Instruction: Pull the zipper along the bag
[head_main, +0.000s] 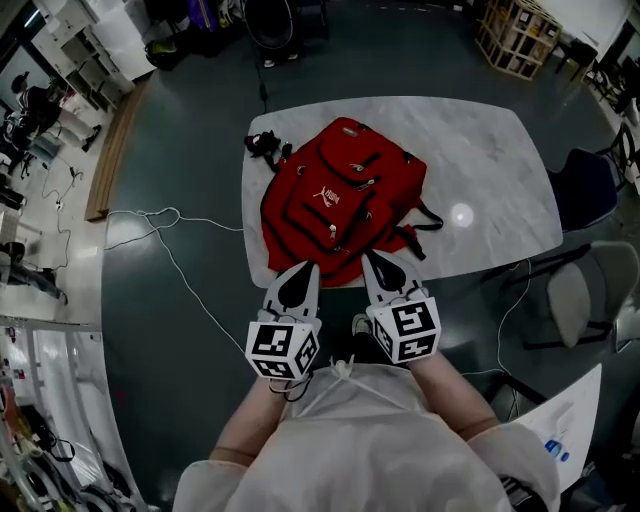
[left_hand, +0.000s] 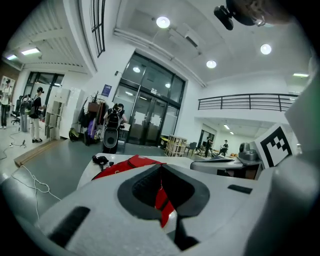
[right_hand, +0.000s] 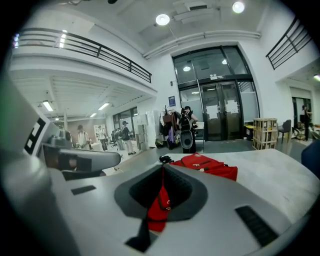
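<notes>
A red backpack lies flat on the white marble table, with small zipper pulls showing on its front pockets. Both grippers hover side by side at the table's near edge, short of the bag and touching nothing. My left gripper is shut, with its jaws meeting at the tips. My right gripper is shut too and holds nothing. In the left gripper view the backpack lies beyond the closed tips. The right gripper view shows the backpack ahead and slightly right of the closed tips.
A small black object sits at the table's far left corner beside the bag. Two chairs stand to the table's right. A white cable trails over the floor on the left. A wooden crate stands far back.
</notes>
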